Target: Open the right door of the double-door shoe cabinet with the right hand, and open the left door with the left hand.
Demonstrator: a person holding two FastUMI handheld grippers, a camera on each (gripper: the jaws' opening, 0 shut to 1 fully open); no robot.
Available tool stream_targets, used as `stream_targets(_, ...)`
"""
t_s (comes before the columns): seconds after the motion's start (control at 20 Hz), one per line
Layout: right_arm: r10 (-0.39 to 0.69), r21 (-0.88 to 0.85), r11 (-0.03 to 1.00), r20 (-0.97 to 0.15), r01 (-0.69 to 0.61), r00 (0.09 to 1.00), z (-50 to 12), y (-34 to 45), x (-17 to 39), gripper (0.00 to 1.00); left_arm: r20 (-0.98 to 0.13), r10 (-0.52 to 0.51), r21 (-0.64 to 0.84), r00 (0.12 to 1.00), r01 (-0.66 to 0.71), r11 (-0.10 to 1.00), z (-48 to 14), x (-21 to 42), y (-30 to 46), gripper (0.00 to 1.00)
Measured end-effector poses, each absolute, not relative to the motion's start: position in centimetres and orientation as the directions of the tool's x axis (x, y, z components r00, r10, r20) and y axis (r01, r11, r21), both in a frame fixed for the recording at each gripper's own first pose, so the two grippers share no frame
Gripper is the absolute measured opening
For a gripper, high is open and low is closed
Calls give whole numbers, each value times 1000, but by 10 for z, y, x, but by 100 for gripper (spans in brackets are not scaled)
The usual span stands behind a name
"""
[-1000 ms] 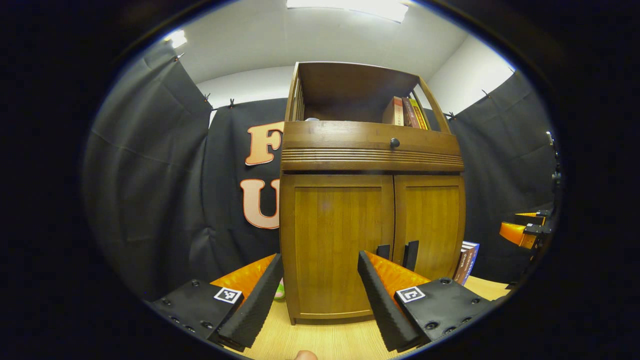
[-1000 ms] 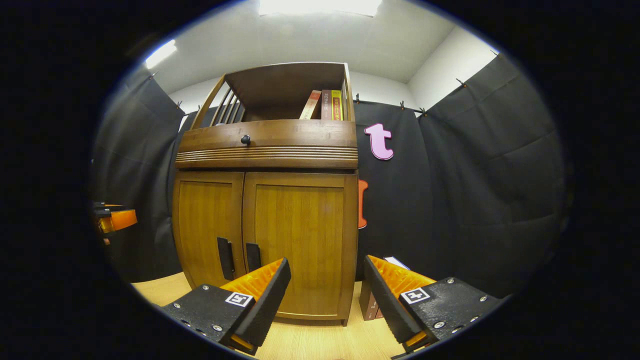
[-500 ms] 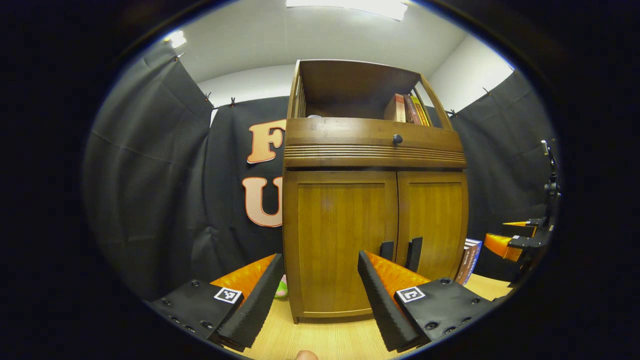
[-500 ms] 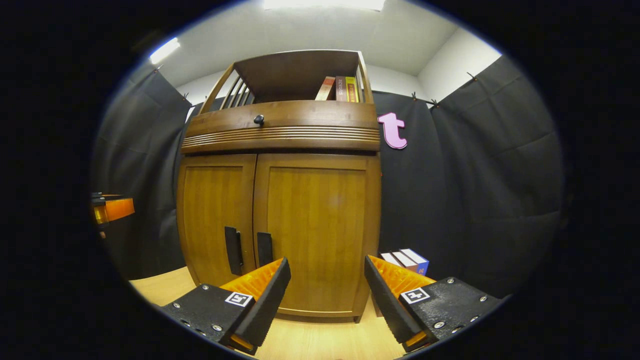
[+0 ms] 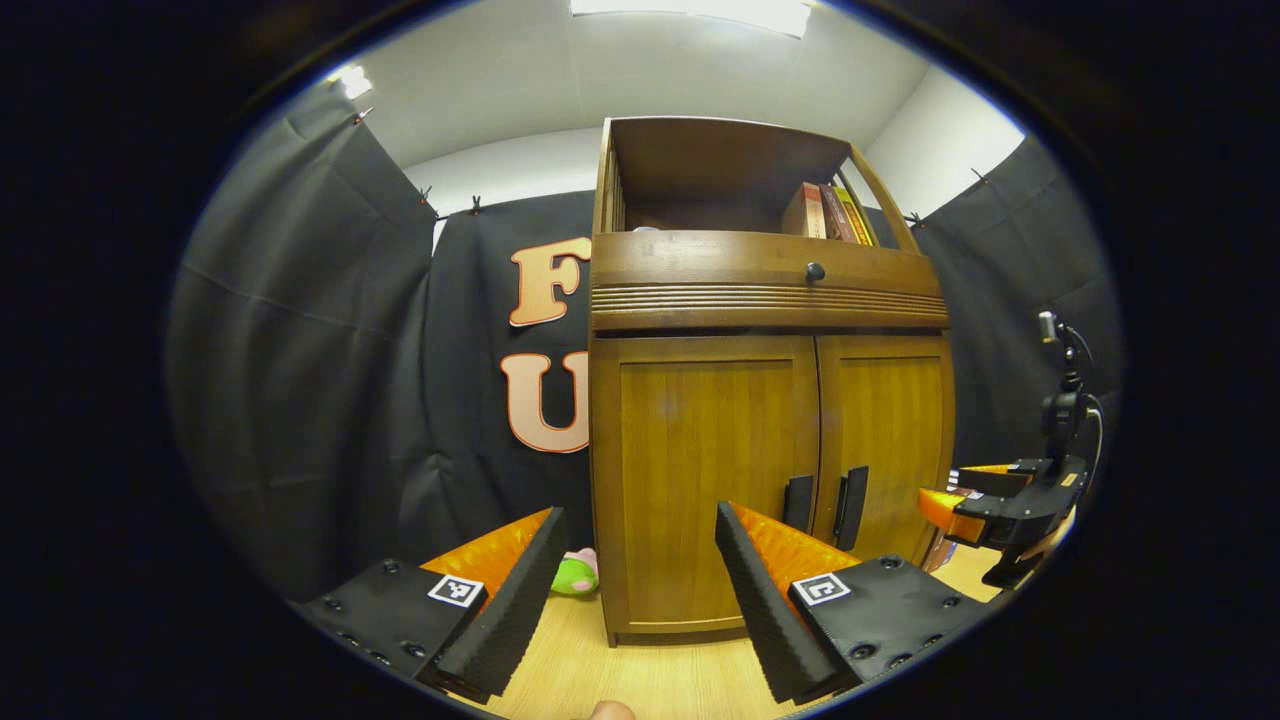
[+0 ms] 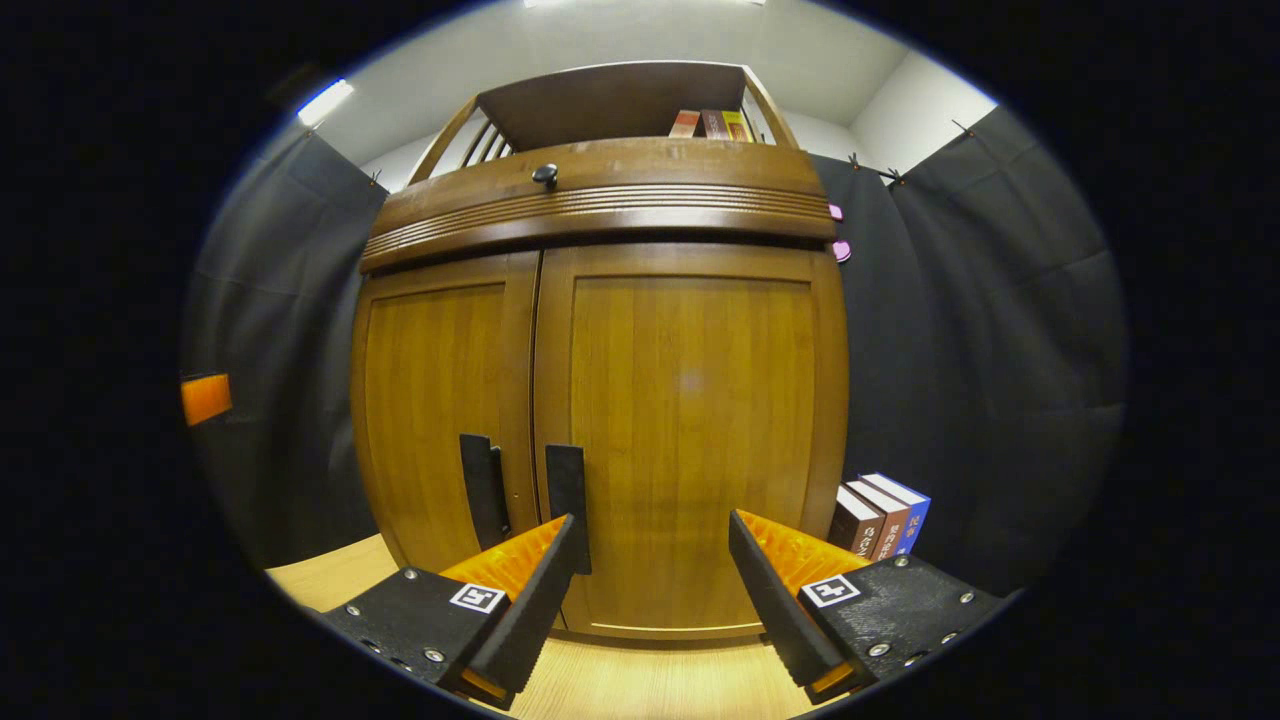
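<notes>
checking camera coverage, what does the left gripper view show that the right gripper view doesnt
Left gripper view alone: a green toy on the table by the cabinet's left side, and the right gripper off the right door.
Right gripper view alone: books standing right of the cabinet.
Both: the closed cabinet doors with two dark handles, the drawer knob, shelf books.

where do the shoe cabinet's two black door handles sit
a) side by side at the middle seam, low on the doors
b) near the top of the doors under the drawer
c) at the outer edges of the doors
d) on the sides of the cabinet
a: in the right gripper view the left door handle and the right door handle stand upright either side of the seam where the closed doors meet, in the lower part of the shoe cabinet.
</notes>
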State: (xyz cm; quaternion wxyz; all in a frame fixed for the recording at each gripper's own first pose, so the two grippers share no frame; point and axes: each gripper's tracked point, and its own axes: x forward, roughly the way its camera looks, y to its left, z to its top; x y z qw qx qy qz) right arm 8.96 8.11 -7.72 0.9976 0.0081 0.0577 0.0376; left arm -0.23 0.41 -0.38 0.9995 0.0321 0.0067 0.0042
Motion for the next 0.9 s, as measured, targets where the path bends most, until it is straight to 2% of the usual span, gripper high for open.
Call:
stream_targets(0.4,125,46,992,-154,-120,980,-113,122,140,92,-31,52,58,998,-50,997,-14,2,33,95)
stream_targets(0.7,113,29,993,-163,-110,980,-128,140,164,91,-27,78,66,997,-76,995,-17,2,48,94)
stream_targets(0.75,111,28,994,-165,-107,980,-129,141,167,99,-27,83,68,996,-81,994,-18,2,51,94)
stream_targets(0.8,109,31,994,-164,-106,980,-130,142,170,74,-28,87,69,996,-85,994,-19,2,54,95)
stream_targets(0.9,113,41,993,-163,-108,980,-133,146,174,78,-32,92,66,995,-90,994,-21,3,56,95)
